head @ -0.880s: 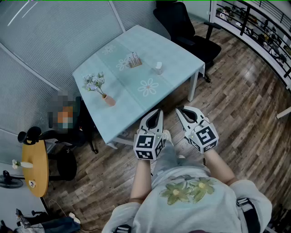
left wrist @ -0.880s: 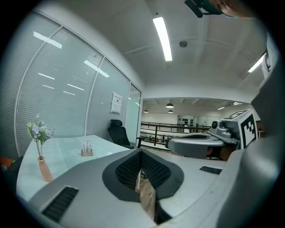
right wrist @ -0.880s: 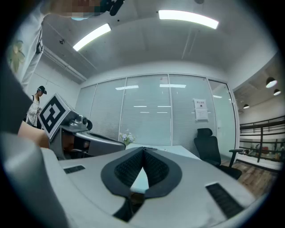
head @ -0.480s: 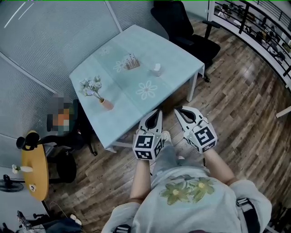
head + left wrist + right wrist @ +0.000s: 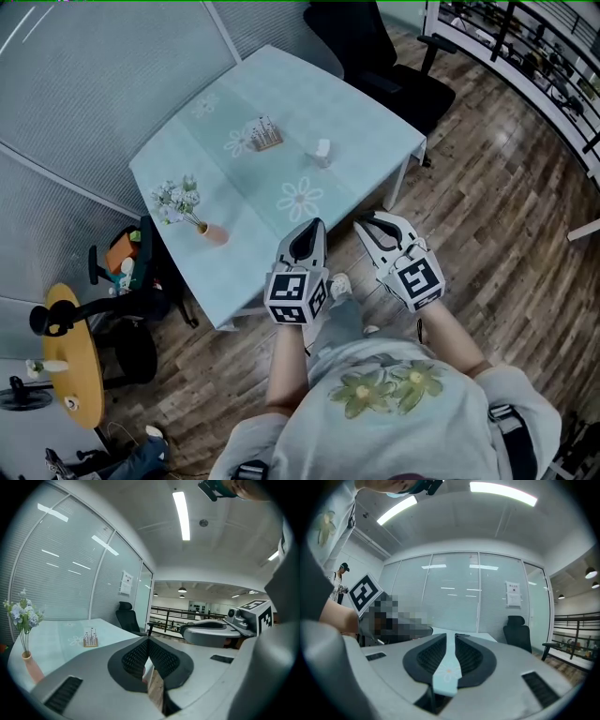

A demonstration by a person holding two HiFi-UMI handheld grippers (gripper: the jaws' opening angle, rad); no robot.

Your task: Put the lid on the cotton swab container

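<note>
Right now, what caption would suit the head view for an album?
A person holds an empty left tool and right tool beside a pale blue table bearing a vase.

Bright ceiling strips (image 5: pixel 181 515) — fisheye-warped edges.

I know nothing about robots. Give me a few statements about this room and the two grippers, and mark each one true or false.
1. A vase of flowers stands on the table. True.
2. The left gripper has its jaws wide open. False: they are together, with nothing between them.
3. A black chair stands beyond the table. True.
4. The right gripper rests on the tabletop. False: it is held in the air, short of the table.
</note>
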